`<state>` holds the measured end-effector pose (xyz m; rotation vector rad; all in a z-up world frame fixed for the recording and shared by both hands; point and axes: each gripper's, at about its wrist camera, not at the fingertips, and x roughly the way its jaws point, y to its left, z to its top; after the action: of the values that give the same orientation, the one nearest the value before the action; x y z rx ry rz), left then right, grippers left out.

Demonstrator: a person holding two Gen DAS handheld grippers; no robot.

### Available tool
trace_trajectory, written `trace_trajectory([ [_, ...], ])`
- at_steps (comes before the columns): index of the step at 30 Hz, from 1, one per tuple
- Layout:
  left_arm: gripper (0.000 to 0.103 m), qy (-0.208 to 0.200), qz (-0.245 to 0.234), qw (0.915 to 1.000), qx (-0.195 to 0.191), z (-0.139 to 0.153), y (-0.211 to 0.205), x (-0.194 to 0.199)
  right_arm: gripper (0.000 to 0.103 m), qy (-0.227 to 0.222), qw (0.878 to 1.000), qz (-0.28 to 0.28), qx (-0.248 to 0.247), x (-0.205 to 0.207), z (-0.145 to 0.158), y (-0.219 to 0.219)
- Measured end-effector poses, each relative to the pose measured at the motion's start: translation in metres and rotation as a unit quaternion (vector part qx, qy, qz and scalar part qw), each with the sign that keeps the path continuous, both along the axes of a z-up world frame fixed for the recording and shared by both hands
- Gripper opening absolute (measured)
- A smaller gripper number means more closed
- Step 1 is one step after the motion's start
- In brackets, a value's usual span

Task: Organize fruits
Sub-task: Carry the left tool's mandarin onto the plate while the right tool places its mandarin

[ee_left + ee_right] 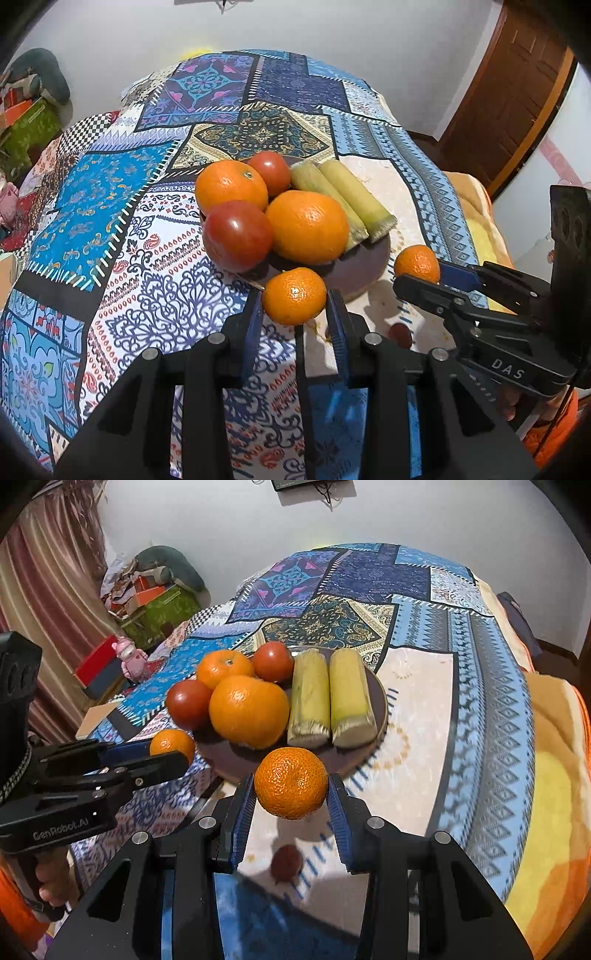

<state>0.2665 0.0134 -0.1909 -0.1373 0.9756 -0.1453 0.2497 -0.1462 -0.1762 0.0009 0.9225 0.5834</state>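
Nearest in the left wrist view, the left gripper is seen closed to a narrow gap on a small round orange mandarin, whose sides are pressed by the two blue ribbed pads. The fruit is held clear of the patterned patchwork cloth that covers the table. In the right wrist view the right gripper is likewise seen clamped on a second small orange mandarin, gripped across its middle, with its shadow thrown on the pale patch of cloth below. A small dark reddish round object is left lying on the cloth under that gripper; what it is cannot be told.

Just beyond both sets of fingers lies the round dark brown plate. Each mandarin is carried at the plate's near rim: the left one over the near left edge, the right one over the near right edge, so neither hand is judged clearly nearer. On the plate are stacked two large oranges, two red tomatoes and two yellow-green cut lengths of cane-like stalk, whose long axes run from near to far along the plate's right side.

The bare strip of plate is found at the near edge, directly ahead of the fingers. The coming move is judged to turn on this: each mandarin would be carried forward and lowered into that strip, short of the large orange, where rolling off the rim is a risk.
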Motion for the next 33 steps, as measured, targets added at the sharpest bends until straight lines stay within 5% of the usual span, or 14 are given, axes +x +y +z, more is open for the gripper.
trace_trajectory([
  [16, 0.035, 0.014, 0.004, 0.9998, -0.010, -0.015, 0.005, 0.020, 0.036, 0.025, 1.000, -0.002, -0.012, 0.026, -0.020, 0.009],
  [33, 0.044, 0.013, 0.004, 0.9999, -0.004, -0.010, 0.004, 0.009, 0.040, 0.015, 1.000, -0.007, -0.015, 0.019, -0.009, 0.005],
])
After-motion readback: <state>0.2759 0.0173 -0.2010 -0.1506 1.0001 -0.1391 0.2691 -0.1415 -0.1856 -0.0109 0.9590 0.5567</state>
